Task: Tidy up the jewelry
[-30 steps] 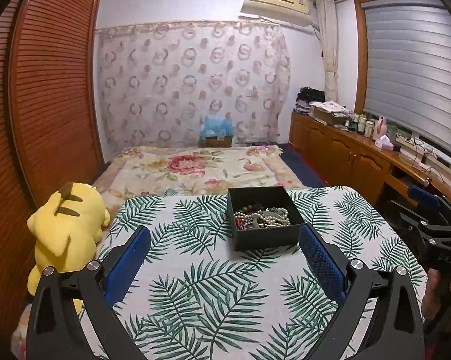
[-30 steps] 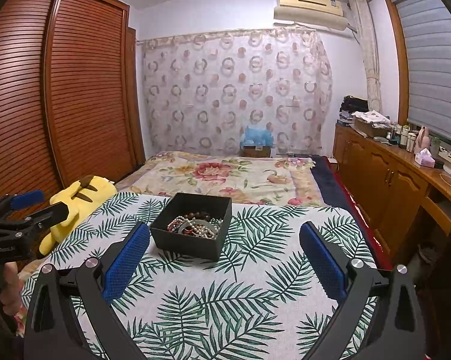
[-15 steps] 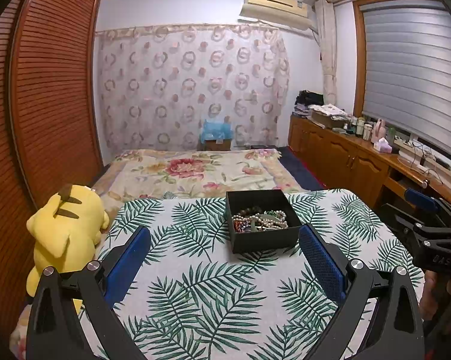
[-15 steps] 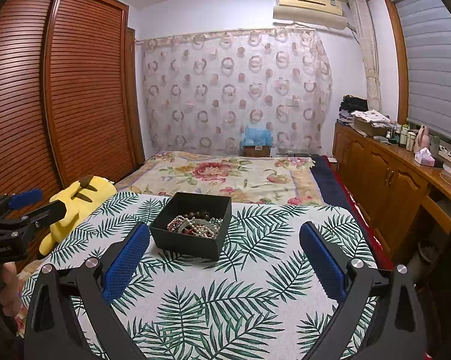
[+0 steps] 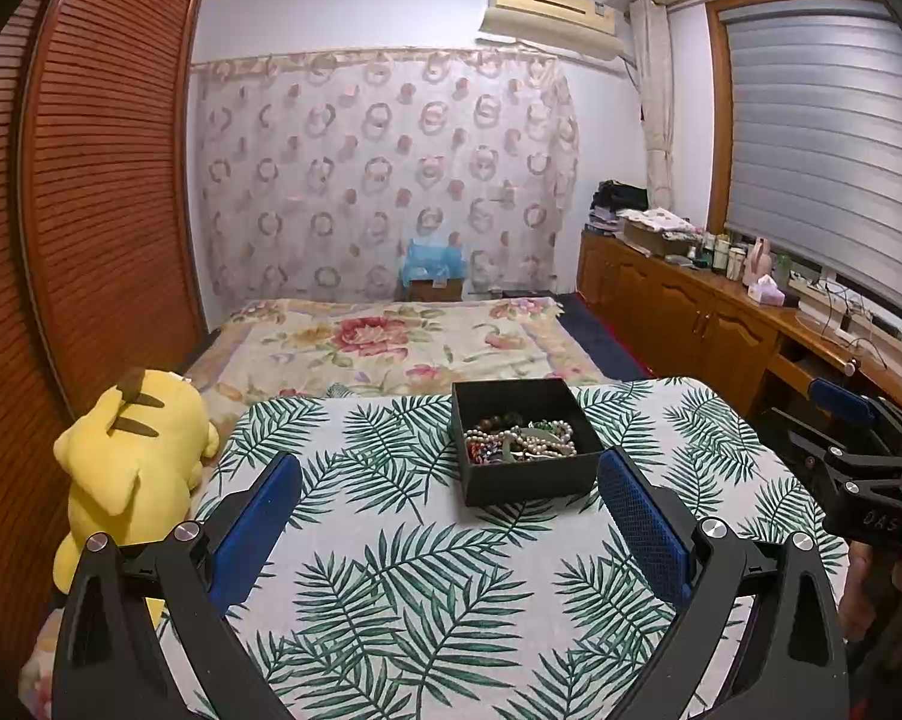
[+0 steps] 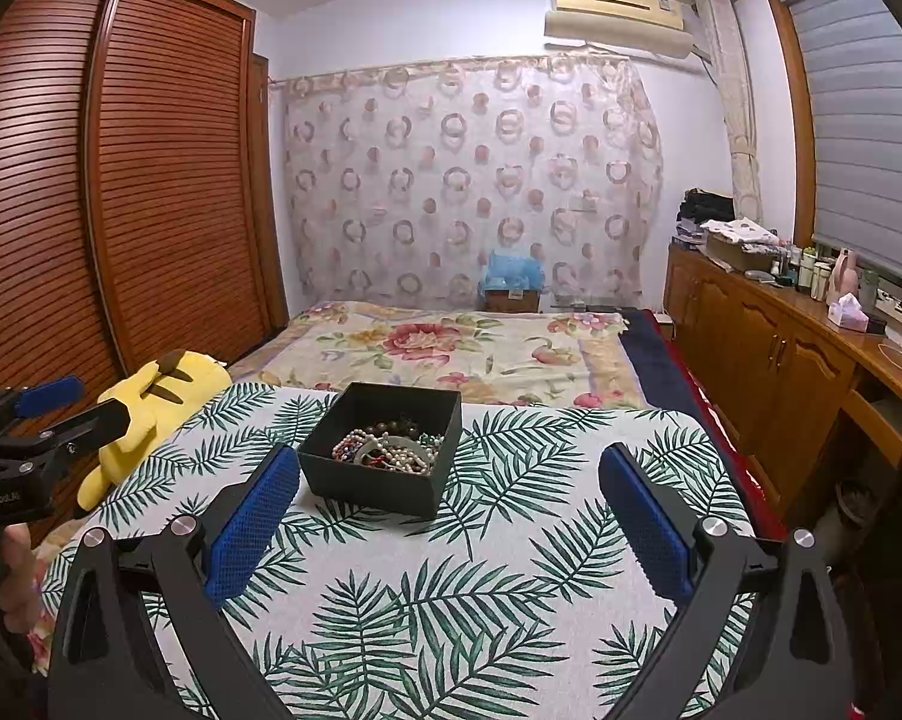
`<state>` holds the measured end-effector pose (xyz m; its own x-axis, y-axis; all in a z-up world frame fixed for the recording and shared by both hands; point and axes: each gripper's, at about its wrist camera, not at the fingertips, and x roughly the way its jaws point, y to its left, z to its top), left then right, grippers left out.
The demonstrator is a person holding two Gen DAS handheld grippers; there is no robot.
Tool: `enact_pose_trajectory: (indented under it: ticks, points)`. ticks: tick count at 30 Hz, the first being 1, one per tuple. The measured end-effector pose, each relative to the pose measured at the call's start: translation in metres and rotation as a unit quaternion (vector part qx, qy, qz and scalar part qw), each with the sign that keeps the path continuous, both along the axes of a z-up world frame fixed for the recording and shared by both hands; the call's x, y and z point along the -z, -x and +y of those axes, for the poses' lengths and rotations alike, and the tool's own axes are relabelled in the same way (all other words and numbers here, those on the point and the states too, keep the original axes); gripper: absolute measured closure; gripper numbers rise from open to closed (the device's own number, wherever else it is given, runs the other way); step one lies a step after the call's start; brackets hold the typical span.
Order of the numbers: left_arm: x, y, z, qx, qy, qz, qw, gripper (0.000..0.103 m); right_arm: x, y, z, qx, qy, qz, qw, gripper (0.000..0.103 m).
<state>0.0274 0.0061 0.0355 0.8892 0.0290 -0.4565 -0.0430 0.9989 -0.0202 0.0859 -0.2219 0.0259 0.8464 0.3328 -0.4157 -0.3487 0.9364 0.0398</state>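
A black open box (image 5: 526, 441) (image 6: 382, 456) stands on the leaf-print cloth, holding a tangle of bead and pearl jewelry (image 5: 520, 438) (image 6: 388, 447). My left gripper (image 5: 448, 504) is open above the cloth, short of the box, with the box slightly right of centre between its blue pads. My right gripper (image 6: 448, 504) is open too, and the box lies just beyond its left fingertip (image 6: 259, 504). Each gripper shows at the edge of the other's view: the right gripper (image 5: 859, 462), the left gripper (image 6: 31, 420). Neither holds anything.
The leaf-print table (image 5: 391, 588) ends ahead at a floral bed (image 5: 385, 342). A yellow plush toy (image 5: 127, 468) sits at the table's left edge. Wooden cabinets (image 6: 769, 360) with bottles line the right wall; a slatted wardrobe (image 6: 121, 210) fills the left.
Both views have shifted slightly; the box sits a little further from the left gripper than a second ago. Both grippers stay open and empty.
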Motion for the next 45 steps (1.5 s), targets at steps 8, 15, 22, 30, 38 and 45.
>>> enact_pose_trajectory:
  ticks: [8,15,22,30,38,45]
  points:
    - [0.0008,0.001,0.0,-0.001,0.0,0.001,1.0,0.008,0.0,-0.0002,-0.0004,0.0,0.0,0.001,1.0,0.002]
    - [0.0019,0.0008,0.0005,-0.001,0.0,0.001,1.0,0.008,0.0018,0.0002,-0.0016,0.002,-0.001,0.0,1.0,0.002]
    - [0.0016,0.0008,0.0005,-0.001,0.0,0.001,1.0,0.008,0.0018,0.0001,-0.0016,0.002,-0.001,0.0,1.0,0.002]
    - [0.0021,0.0008,0.0005,-0.001,0.0,0.001,1.0,0.008,0.0012,0.0001,-0.0015,0.002,-0.001,0.001,1.0,0.002]
    - [0.0021,0.0017,0.0004,0.0,0.001,0.0,1.0,0.008,0.0012,0.0002,-0.0014,0.002,-0.001,0.0,1.0,0.002]
    - [0.0014,0.0012,-0.001,0.0,0.001,0.0,1.0,0.008,0.0031,-0.0005,-0.0011,0.002,-0.001,0.002,1.0,0.002]
